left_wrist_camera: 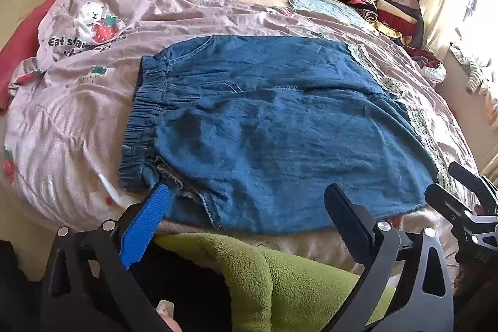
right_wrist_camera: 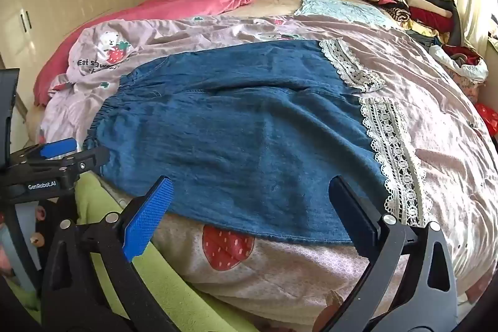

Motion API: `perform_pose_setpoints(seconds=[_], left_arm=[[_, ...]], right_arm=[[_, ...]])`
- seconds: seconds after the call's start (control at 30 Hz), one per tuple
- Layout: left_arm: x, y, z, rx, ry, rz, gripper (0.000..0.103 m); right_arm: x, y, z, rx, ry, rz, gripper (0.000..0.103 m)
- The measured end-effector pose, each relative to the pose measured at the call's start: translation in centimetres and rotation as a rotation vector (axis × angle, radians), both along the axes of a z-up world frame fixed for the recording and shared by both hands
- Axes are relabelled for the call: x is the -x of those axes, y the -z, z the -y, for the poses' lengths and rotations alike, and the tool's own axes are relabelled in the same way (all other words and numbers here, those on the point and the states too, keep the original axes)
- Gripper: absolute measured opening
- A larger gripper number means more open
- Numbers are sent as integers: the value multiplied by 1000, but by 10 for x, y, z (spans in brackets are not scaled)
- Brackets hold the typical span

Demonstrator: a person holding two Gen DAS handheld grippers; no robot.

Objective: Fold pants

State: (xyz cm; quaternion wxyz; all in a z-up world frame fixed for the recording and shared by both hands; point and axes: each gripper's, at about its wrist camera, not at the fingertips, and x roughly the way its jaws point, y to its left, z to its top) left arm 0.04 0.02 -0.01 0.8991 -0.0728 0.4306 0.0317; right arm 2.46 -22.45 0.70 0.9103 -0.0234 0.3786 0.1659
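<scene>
Pants [left_wrist_camera: 274, 126] of blue denim are spread flat on the bed [left_wrist_camera: 77, 120], with the elastic waistband [left_wrist_camera: 149, 108] toward the left and the lace-trimmed leg hems [right_wrist_camera: 392, 151] toward the right. Nothing appears to have been folded yet, so the first fold is judged to be the step in hand. The left gripper [left_wrist_camera: 249, 207] is held with its jaws wide apart just above the near edge by the waistband, and nothing is gripped. The right gripper [right_wrist_camera: 252, 201] is likewise spread wide over the near edge toward the hems, with nothing between its pads. For the next move, both grippers would probably have to be lowered onto the near edge and closed on the denim, so that one half can be carried across the other.
</scene>
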Motion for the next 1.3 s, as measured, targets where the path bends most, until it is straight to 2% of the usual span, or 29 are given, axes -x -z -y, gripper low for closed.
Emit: perform_pose_setpoints(seconds=[1.3], left_arm=[[8,-7,-2,-7,2,6,99]], right_arm=[[4,-4,-6,18,-5,1,95]])
